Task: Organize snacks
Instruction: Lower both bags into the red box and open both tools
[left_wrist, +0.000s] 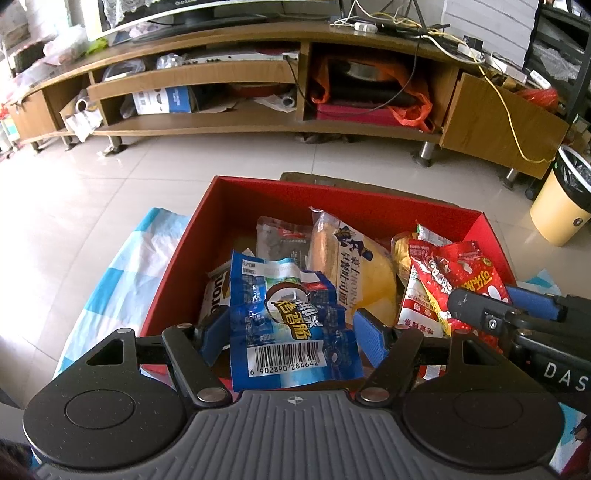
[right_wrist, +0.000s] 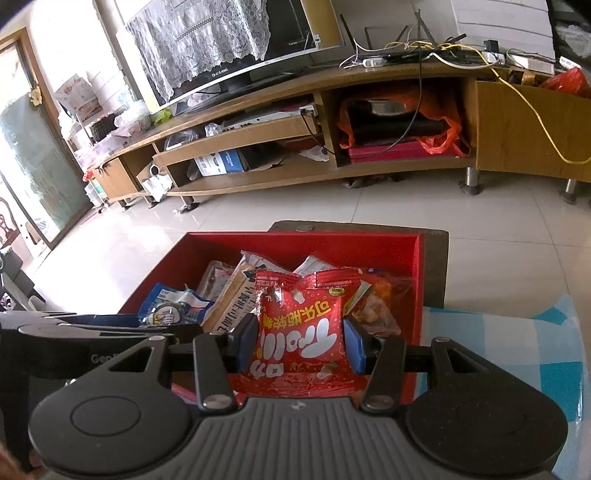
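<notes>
- Two hand-held grippers hang over an open red box (left_wrist: 221, 229) of packaged snacks, each carrying one packet above the heap; the box sits on a low surface with a blue-and-white checked cloth (left_wrist: 122, 266) beside it, a long wooden TV stand (left_wrist: 258, 122) behind.
- The left gripper (left_wrist: 291, 332) grasps a blue snack packet (left_wrist: 291, 325), barcode end toward the camera. Its blue pads (left_wrist: 369, 336) meet the packet's two side edges, and the film between them looks crumpled.
- The right gripper (right_wrist: 301, 341) is clamped on a red snack packet (right_wrist: 303, 332) at mid-height, one pad on each side edge, the crimped top seal pointing away over the box.
- Seen from the left wrist, the red packet (left_wrist: 458, 280) and the right gripper (left_wrist: 517, 314) sit at the box's right side, close to the blue one.
- Already in the box: a yellow toast packet (left_wrist: 354, 266) and a clear-wrapped dark snack (left_wrist: 280, 236), lying loosely on one another.
- Both held packets are judged light, soft and air-filled: glossy film that may slide on the pads and contents that could crush under hard squeezing.
- The safest hold appears to be across the flat side edges or a crimped seal, with only modest pressure.
- Placement seems the step in hand; neither packet has yet been set down.
</notes>
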